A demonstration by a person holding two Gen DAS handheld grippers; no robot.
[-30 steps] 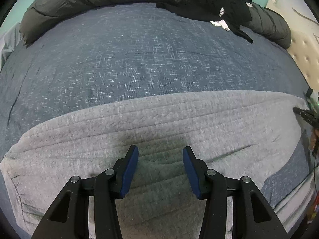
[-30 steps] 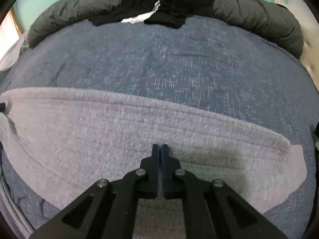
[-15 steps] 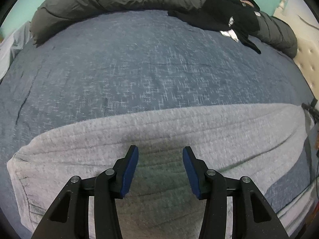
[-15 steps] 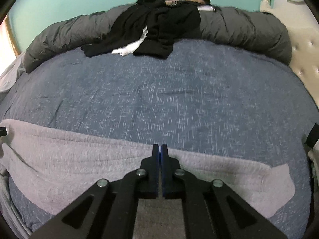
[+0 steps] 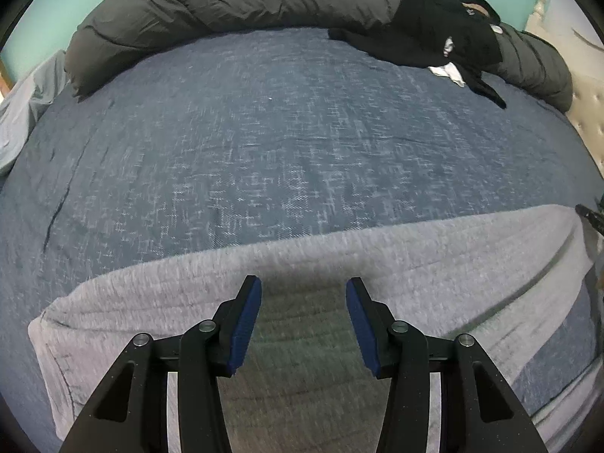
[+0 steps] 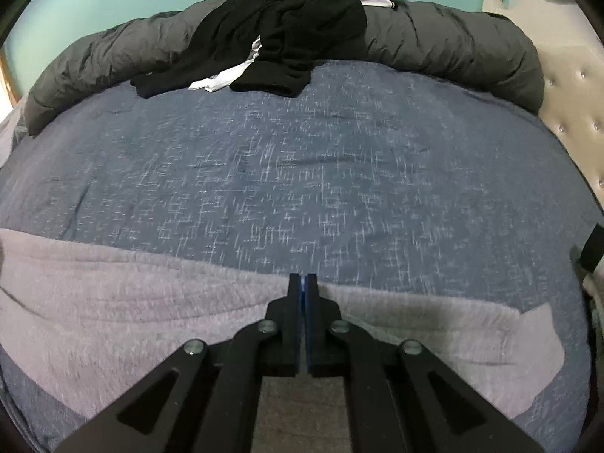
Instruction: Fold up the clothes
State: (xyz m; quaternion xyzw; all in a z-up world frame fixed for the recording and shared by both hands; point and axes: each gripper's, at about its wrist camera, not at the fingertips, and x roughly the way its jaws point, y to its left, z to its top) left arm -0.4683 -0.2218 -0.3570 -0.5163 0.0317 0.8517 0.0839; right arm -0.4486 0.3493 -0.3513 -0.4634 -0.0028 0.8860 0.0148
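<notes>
A light grey fleece garment (image 5: 434, 264) lies flat across the near part of the bed, long side running left to right. My left gripper (image 5: 304, 287) hovers over its middle, open, with only flat fabric showing between the blue pads. In the right wrist view the same grey garment (image 6: 132, 302) fills the lower frame. My right gripper (image 6: 302, 279) is shut with nothing in it, its tips level with the garment's far edge. The tip of the right gripper (image 5: 590, 219) shows at the left view's right border, by the garment's end.
A blue flecked bedspread (image 5: 264, 151) covers the bed. A rolled dark grey duvet (image 5: 226, 3) runs along the far side, with a pile of black clothes (image 6: 302, 37) and a white piece on it. A tufted cream headboard (image 6: 573, 113) stands at the right.
Both views have swung upward, showing more of the far bed and wall. The garment's far edge, once well beyond the right gripper's tips, now sits level with them. Neither gripper's jaws changed.
</notes>
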